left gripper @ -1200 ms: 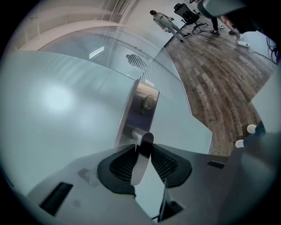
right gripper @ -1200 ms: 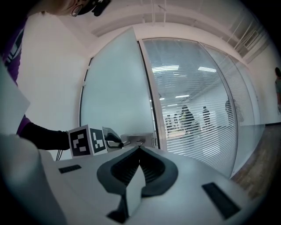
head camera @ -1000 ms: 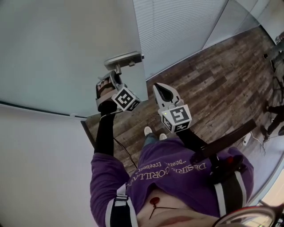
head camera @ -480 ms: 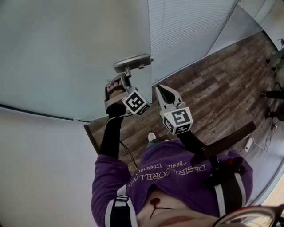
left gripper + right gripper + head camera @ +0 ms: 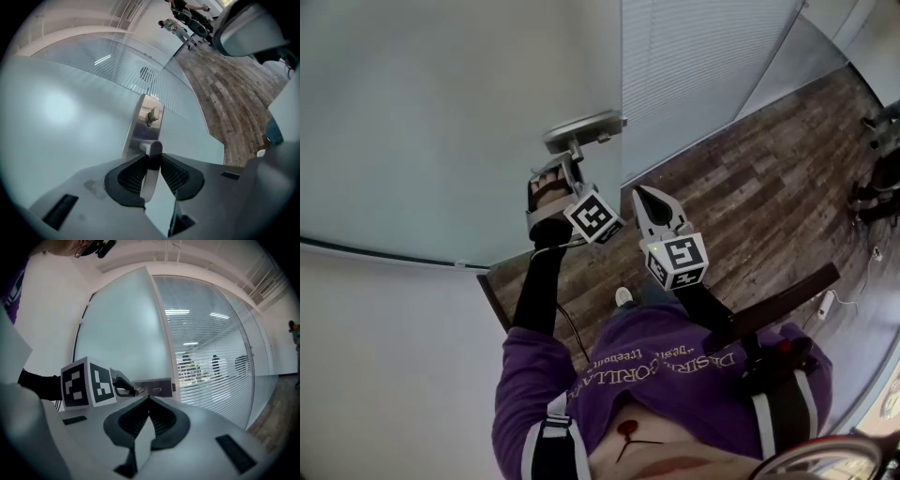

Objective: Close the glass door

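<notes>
Dark wood-plank floor (image 5: 750, 206) runs up and to the right, boards well streaked, and one white shoe (image 5: 622, 297) is planted on it down the middle. Over at the right edge a small white object with a cord (image 5: 825, 302) lies on the boards, and dark stand legs (image 5: 870, 192) sit farther up, too small to name.

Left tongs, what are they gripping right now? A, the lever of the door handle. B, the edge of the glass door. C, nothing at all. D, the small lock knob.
A: in the left gripper view the left tongs press both pads on the metal door handle, which runs between them, while the lock knob sits farther along the plate, untouched.
</notes>
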`<state>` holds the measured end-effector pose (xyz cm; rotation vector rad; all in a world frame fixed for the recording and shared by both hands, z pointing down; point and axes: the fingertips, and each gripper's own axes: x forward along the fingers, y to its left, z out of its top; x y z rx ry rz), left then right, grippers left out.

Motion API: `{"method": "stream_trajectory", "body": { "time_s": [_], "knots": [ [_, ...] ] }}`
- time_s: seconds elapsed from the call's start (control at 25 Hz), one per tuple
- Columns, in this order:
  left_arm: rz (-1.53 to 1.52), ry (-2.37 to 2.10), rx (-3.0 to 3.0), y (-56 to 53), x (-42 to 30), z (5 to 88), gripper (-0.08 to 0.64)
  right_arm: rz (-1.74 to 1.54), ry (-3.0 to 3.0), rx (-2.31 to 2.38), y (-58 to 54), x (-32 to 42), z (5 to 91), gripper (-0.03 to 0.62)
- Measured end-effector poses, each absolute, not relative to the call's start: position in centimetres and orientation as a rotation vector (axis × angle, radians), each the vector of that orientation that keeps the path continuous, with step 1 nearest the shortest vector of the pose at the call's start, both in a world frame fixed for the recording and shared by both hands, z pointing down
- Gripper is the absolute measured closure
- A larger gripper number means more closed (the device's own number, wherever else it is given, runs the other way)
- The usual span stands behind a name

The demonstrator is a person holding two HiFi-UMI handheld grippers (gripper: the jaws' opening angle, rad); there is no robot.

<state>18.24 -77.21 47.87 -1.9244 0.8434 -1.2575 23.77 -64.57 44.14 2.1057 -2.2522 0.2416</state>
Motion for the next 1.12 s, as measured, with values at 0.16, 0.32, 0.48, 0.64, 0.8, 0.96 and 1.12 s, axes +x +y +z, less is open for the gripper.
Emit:
{"method": "stream_trajectory", "body": {
  "time_s": [0.16,0.32,0.48,0.64,0.8,0.96,1.12],
  "knots": [
    [-1.265,0.853,-1.896,-77.7,18.1,47.7,0.454,0.248,-2.243,2.115,-64.2,23.9,44.6,0.595],
    [-1.263,0.873,-1.896,-77.8,18.1,47.6,0.454,0.244,-2.256,2.105,-64.4,24.3,44.8,0.595],
    [-1.273,0.893,-1.890,-77.8,17.9,47.9,0.454,0.252,-2.281,2.073,-65.0,25.3,44.9,0.595],
    [-1.303,0.927,-1.874,-78.5,17.7,48.2,0.454,0.221,-2.320,2.050,-66.6,26.6,44.1,0.595],
    [-1.344,0.971,-1.822,-79.6,17.1,48.7,0.454,0.216,-2.344,2.036,-67.7,28.1,44.2,0.595],
    [-1.366,1.012,-1.872,-79.7,17.5,48.6,0.454,0.217,-2.384,1.990,-68.3,28.7,44.3,0.595],
    [-1.390,1.049,-1.865,-79.9,17.5,48.9,0.454,0.225,-2.424,1.923,-68.4,28.9,45.0,0.595]
  ]
}}
